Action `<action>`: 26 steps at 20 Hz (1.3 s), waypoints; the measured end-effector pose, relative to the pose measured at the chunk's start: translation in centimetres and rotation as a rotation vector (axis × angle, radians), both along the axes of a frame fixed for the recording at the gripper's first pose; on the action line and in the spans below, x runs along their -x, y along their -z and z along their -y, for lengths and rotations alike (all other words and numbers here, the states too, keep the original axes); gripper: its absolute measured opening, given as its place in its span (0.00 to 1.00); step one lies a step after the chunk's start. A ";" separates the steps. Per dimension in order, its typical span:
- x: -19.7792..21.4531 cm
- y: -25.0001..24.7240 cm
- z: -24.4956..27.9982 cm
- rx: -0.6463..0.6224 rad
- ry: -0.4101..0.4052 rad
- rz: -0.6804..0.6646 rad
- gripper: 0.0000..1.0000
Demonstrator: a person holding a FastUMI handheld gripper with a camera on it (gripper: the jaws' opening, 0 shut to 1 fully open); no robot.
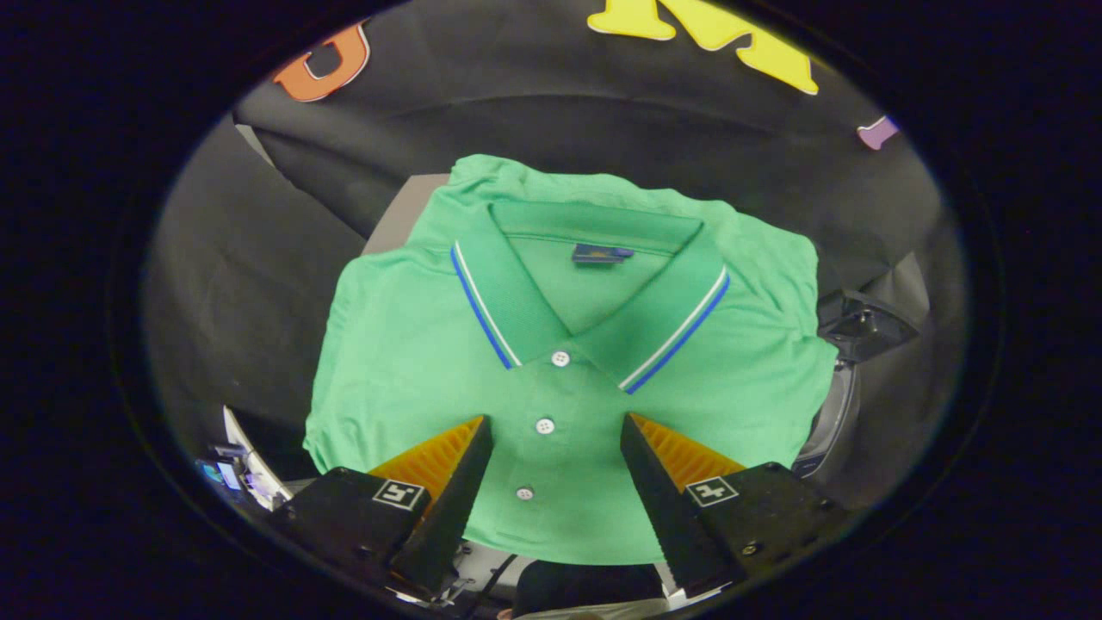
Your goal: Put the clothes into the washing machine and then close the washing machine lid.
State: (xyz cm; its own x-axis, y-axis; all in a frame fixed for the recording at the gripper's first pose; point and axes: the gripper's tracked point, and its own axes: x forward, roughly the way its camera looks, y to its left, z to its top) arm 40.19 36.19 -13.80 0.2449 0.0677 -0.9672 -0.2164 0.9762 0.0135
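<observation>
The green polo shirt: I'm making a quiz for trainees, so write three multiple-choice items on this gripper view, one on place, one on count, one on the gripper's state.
1. Where does the green polo shirt lie relative to the gripper?
A. Below and ahead of the fingers, its placket between them
B. Hanging from one finger
C. Far off to one side

2. How many white buttons show on the placket?
A. One
B. Three
C. Five

3. What state is the gripper in?
A. Shut on the collar
B. Shut on a sleeve
C. Open, fingers apart

Answers: 1 A, the placket runs through the gap between the fingers; 2 B, three buttons line up below the collar; 3 C, a wide gap separates the fingers.
</observation>
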 end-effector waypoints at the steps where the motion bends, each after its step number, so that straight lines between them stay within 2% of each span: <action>1: 0.1 0.3 0.1 0.018 -0.007 -0.003 0.95; 3: 0.4 0.5 0.3 0.067 -0.049 -0.001 0.96; 4: 0.2 0.5 0.3 0.073 -0.045 0.001 0.95; 5: 0.5 0.4 0.1 0.072 -0.008 -0.015 0.95; 7: 0.2 0.5 0.5 0.079 0.011 -0.030 0.88; 12: -1.0 0.4 0.9 0.064 0.021 -0.009 0.27; 14: -0.9 0.1 1.0 0.025 0.022 -0.030 0.12; 16: -1.0 0.2 1.2 -0.016 0.018 -0.048 0.07; 19: -0.9 -0.1 1.5 -0.048 0.025 -0.070 0.06; 26: -1.5 -4.9 2.2 -0.107 -0.077 -0.004 0.06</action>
State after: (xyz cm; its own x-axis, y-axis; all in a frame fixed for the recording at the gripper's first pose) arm 41.70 33.94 -8.89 0.2309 0.1889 -0.9545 -0.2904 0.9496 0.1177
